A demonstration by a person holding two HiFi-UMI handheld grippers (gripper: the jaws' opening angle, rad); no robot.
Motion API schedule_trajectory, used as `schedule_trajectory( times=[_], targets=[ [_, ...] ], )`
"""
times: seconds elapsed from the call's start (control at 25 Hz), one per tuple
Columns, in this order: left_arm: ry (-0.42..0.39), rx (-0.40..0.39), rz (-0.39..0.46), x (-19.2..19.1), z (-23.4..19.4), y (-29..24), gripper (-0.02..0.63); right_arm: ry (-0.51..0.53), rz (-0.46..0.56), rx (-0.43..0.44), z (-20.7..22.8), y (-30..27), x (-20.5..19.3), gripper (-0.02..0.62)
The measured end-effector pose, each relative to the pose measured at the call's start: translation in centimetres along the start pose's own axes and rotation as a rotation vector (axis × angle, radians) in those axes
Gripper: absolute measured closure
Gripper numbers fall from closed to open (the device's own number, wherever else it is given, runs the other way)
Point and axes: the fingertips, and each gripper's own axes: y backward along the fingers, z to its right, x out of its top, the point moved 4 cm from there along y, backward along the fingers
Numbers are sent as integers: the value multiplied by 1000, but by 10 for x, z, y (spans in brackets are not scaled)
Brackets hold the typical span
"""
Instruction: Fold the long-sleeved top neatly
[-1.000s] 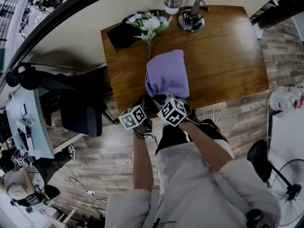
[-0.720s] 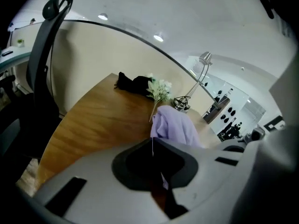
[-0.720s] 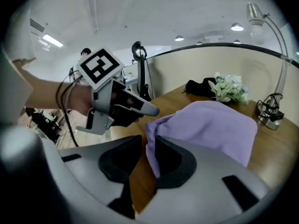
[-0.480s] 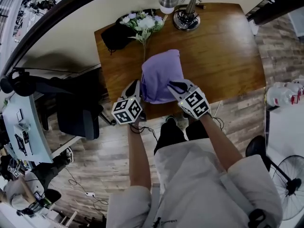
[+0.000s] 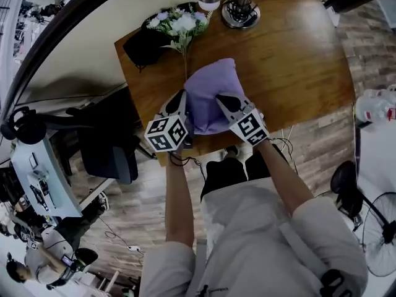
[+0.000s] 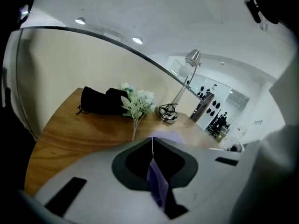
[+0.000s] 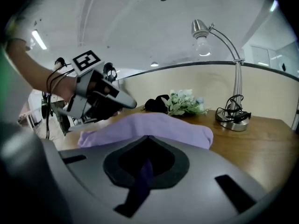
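Both grippers have come up from the table's near edge and now flank the top [image 5: 211, 94], which sits bunched near the front of the table [image 5: 291, 54]. Left gripper [image 5: 180, 99] is clamped on purple cloth at the top's left side. Right gripper [image 5: 224, 101] has just been closing and now pinches cloth at the right side. Flowers [image 5: 179, 25], pouch [image 5: 145, 45] and lamp [image 5: 238, 11] stand behind.
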Motion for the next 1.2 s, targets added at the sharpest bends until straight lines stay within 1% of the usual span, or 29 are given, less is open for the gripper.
schedule_trajectory(
  times=[0.08,0.16,0.2,0.24,0.28,0.32,0.36,0.44,0.48,0.52,0.56,0.6,0.64,0.68,0.72,0.76,0.8,0.84,0.88,0.96,1.04,1.08,1.12,1.2],
  targets=[
    [12,-12,16,1,-1,1,581,58,-4,2,0,10,-20,589],
    [36,-28,47,9,4,-3,581,82,4,34,1,16,-27,589],
    [41,-36,60,14,10,-5,581,61,21,57,2,21,-24,589],
    [40,-44,73,19,17,-6,581,10,54,73,4,28,-16,589],
    [37,-51,87,26,25,-7,581,-65,105,72,9,37,-4,589],
    [37,-61,103,31,33,-9,581,-143,164,45,17,46,10,589],
    [43,-74,119,36,41,-11,581,-201,217,-9,28,53,25,589],
    [58,-109,125,37,53,-22,581,-272,290,-159,53,55,47,589],
    [59,-121,112,35,57,-31,581,-312,323,-225,63,53,56,589],
    [55,-127,91,31,59,-42,581,-355,357,-274,70,49,63,589],
    [47,-125,62,26,59,-53,581,-388,383,-302,69,46,66,589],
    [40,-119,31,21,57,-63,581,-404,392,-305,61,43,65,589],
    [35,-111,2,17,53,-70,581,-405,382,-281,45,41,59,589],
    [33,-105,-21,14,49,-76,581,-397,352,-229,25,39,48,589],
    [31,-101,-36,12,45,-80,581,-383,297,-163,2,37,31,589],
    [29,-97,-46,11,41,-83,581,-362,211,-101,-19,34,8,589],
    [26,-93,-53,11,36,-85,581,-337,108,-58,-36,32,-18,589],
    [25,-86,-57,11,32,-87,581,-313,12,-33,-48,33,-41,589],
    [26,-78,-61,10,28,-88,581,-295,-56,-17,-57,36,-58,589],
    [33,-62,-62,8,23,-89,581,-284,-119,22,-64,46,-73,591],
    [36,-44,-46,8,21,-85,581,-317,-134,65,-59,56,-67,591],
    [37,-35,-30,9,22,-81,581,-343,-116,59,-51,62,-57,589],
    [37,-28,-7,12,24,-76,581,-368,-74,20,-36,68,-43,589],
    [33,-18,50,17,30,-65,581,-406,65,-127,1,75,-8,589]
  ],
)
